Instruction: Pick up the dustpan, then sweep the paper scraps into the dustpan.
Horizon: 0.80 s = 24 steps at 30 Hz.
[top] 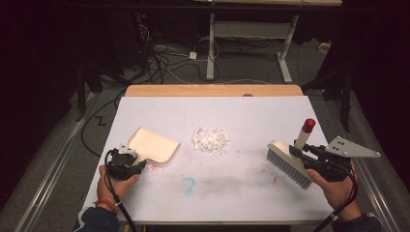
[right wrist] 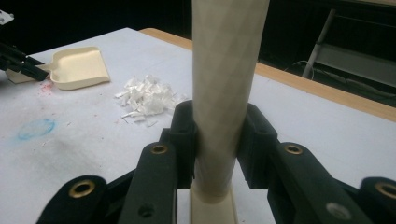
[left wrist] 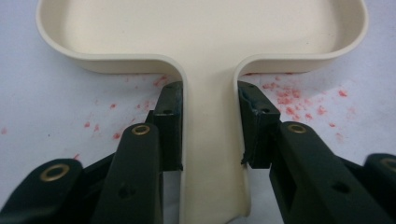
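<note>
- Black jaws of my left gripper [left wrist: 208,128] flank the cream dustpan [left wrist: 201,37] handle, one pad pressed on each side; red specks dot the white sheet beside them.
- My right gripper [right wrist: 218,140] clamps the brush [top: 293,159] by its pale handle, bristles down near the table's [top: 241,193] right edge.
- From above, shredded paper [top: 211,139] lies mid-table, between pan and brush, well apart from both, with bare sheet all around.
- A blue smudge [top: 188,183] marks the near side.
</note>
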### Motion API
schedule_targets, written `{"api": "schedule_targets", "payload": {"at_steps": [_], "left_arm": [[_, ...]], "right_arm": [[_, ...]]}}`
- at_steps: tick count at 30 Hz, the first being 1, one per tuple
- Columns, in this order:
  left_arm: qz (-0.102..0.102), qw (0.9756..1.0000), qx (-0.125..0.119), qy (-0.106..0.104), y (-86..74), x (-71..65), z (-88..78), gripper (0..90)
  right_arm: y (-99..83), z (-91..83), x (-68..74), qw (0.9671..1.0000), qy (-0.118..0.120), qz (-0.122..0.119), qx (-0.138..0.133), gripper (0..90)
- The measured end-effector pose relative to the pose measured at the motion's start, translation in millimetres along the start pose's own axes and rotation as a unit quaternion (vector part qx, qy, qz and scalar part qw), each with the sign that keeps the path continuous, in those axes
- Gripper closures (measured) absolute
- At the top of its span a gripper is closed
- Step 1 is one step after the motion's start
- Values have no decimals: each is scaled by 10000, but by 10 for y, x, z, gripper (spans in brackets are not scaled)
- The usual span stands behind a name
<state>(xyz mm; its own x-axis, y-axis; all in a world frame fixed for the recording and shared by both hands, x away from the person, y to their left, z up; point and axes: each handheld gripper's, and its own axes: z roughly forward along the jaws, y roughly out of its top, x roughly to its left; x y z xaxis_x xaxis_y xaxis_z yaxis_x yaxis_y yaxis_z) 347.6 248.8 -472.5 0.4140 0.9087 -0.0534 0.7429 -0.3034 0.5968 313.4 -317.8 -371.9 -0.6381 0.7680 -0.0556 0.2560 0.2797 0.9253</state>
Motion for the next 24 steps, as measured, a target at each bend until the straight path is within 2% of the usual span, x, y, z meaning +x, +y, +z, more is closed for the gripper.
{"api": "schedule_targets", "payload": {"at_steps": [1,7,10,13,15,16,18,19,20,21,24], "left_arm": [[31,10000,17,11,10,0,-5,634],[316,9994,87,138,41,32,-57,635],[427,9990,124,75,50,63,-99,635],[595,9979,242,80,72,69,-147,636],[781,9963,338,63,104,71,-216,636],[781,9963,338,63,104,71,-216,636],[968,9947,322,148,171,66,-355,636],[968,9947,322,148,171,66,-355,636],[1009,9943,312,121,198,63,-398,636],[1143,9928,365,39,254,54,-455,636],[1183,9923,374,58,303,49,-482,636]], "right_arm": [[2,-8,7,10000,-37,84,20,713],[11,-3,-13,10000,-35,-2,-10,713],[3,2,-17,10000,-44,-2,10,713],[-5,-6,-24,10000,-54,37,15,713],[-7,-17,-32,10000,-70,45,10,713],[-7,-21,-38,10000,-61,52,2,713],[-11,-29,-44,10000,-82,50,-6,713],[-12,-29,-51,10000,-87,41,-5,713],[-13,-30,-54,9999,-79,59,-19,713],[-13,-29,-57,9999,-85,69,-17,713],[-9,-18,-67,9999,-76,69,-8,713]]}}
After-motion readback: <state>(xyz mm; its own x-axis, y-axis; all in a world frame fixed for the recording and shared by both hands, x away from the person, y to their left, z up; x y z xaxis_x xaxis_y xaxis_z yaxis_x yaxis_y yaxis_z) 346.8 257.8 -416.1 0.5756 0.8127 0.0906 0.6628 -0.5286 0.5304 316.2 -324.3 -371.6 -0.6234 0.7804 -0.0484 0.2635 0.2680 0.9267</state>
